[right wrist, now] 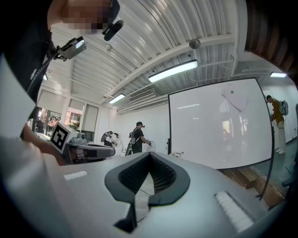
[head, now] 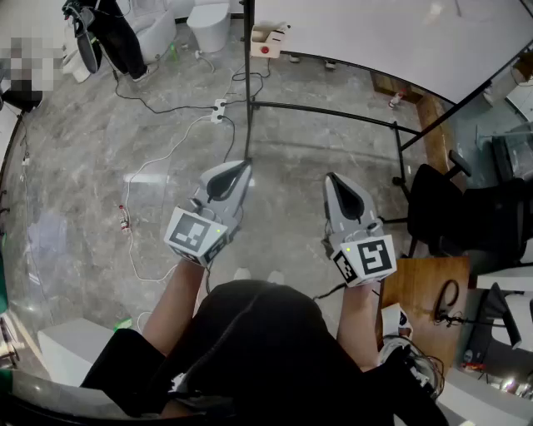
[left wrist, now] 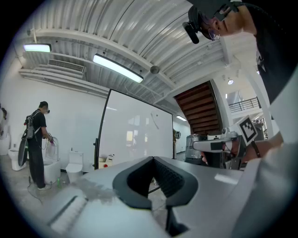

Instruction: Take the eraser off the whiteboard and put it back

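The whiteboard (head: 375,33) stands ahead on a black frame, some way beyond both grippers. A small pale thing (right wrist: 235,100) clings high on the whiteboard (right wrist: 219,125) in the right gripper view; it is too faint to tell whether it is the eraser. In the left gripper view the whiteboard (left wrist: 135,135) shows only a thin pale mark (left wrist: 154,121). My left gripper (head: 241,166) (left wrist: 152,159) and right gripper (head: 331,179) (right wrist: 149,154) are held side by side in front of the person, level and aimed at the board. Both are shut, with nothing between their jaws.
A small box with a red item (head: 268,40) hangs at the board's lower left corner. A power strip (head: 219,108) and cables lie on the marble floor. A wooden desk (head: 425,291) and a black chair (head: 450,208) stand to the right. Another person (left wrist: 37,139) stands far left near toilets (head: 208,21).
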Demonstrator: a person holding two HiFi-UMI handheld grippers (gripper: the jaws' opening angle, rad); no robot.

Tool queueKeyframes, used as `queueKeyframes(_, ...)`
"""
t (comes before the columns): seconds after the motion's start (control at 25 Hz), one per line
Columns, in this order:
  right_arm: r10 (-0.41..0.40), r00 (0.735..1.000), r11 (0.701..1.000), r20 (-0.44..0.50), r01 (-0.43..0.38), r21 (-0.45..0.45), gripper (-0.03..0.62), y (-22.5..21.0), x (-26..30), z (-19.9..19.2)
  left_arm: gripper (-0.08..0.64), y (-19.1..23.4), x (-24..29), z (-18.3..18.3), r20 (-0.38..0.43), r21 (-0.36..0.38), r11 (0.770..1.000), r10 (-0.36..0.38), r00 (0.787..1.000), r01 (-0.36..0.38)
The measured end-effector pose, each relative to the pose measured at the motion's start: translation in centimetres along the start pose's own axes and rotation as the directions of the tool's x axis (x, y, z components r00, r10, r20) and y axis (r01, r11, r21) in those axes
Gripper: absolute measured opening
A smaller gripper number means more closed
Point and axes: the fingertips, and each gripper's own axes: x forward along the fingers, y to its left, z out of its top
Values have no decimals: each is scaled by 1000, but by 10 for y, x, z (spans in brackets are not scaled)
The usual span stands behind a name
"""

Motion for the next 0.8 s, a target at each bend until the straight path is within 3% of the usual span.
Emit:
queueKeyframes(0.44,-2,1000,1000,-1,2,-4,9,7,5,0,2,9,-6,0,-1,3,1000,2,1000,-2)
queueKeyframes(0.56,-8,1000,1000,16,8,6,9,8,8,2,2,17,-9,-3,-38,8,1000,22,999,-22)
queueKeyframes(0.8,-7,999,999,52,6,34,9,16,10,9,2,25,-18,-1,-34,17,999,29,999,-28)
